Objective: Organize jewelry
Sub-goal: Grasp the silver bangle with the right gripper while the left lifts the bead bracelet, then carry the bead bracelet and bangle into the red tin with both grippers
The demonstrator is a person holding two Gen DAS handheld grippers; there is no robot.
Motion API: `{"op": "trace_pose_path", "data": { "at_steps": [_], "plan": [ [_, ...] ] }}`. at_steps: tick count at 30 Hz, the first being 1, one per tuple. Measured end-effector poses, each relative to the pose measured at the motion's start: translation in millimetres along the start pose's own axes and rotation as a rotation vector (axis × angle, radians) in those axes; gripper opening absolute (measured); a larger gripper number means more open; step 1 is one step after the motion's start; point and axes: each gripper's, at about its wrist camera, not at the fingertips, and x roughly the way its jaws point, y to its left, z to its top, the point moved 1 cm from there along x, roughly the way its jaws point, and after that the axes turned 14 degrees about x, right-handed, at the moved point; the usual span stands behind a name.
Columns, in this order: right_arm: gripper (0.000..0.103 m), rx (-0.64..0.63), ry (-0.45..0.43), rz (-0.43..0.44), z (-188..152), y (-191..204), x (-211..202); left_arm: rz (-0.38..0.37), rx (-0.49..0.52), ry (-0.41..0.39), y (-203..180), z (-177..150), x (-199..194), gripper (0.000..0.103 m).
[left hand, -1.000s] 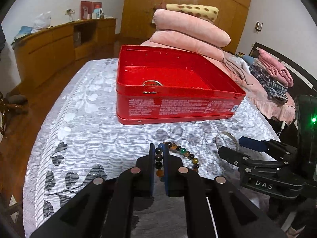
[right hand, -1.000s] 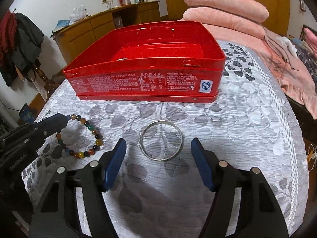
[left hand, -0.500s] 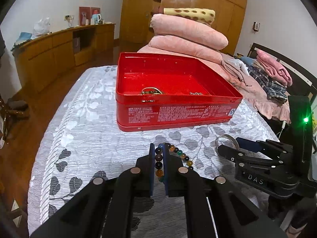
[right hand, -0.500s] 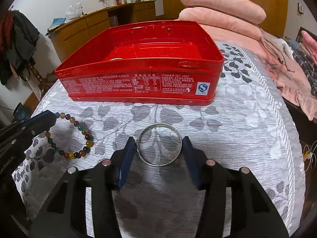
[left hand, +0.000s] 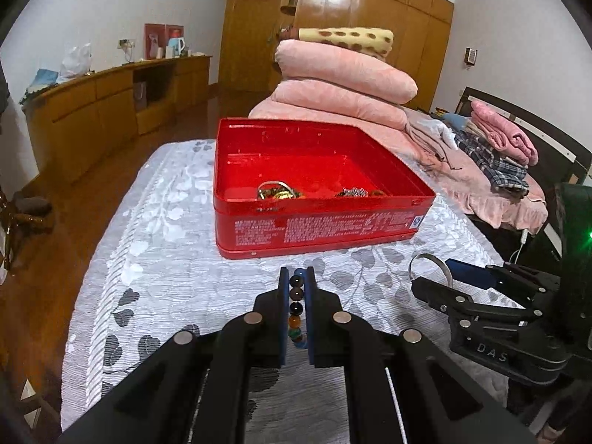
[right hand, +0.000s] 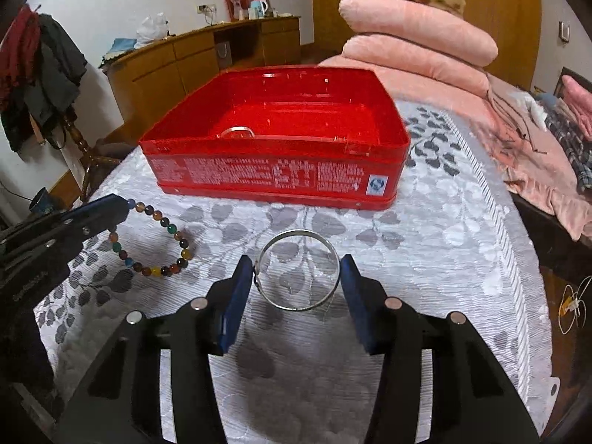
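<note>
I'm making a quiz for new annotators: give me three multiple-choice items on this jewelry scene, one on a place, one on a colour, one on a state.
1. Where is the silver bangle?
A. inside the tin
B. between the right gripper's pads
C. on the pillows

2. What colour is the tin?
A. red
B. green
C. white

3. What is the left gripper doing?
A. standing open
B. shut on nothing
C. shut on the bead bracelet

Answers:
1 B: the silver bangle spans the right gripper.
2 A: the tin is red all over.
3 C: the left gripper pinches the bead bracelet.
</note>
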Motion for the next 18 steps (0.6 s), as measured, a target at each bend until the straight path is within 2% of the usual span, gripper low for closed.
{"op": "trace_pose_path", "data": {
  "at_steps": [6, 18],
  "plan": [
    [0.047, -0.019, -0.035, 0.019, 10.9, 6.7, -15.4, 0.004, 0.002, -0.032, 0.8, 11.4, -10.3, 0.008],
    [0.047, -0.030, -0.074, 0.054, 43.6, 15.7, -20.1, 0.016, -0.002, -0.088, 10.0, 44.7, -15.2, 0.008]
  ]
}}
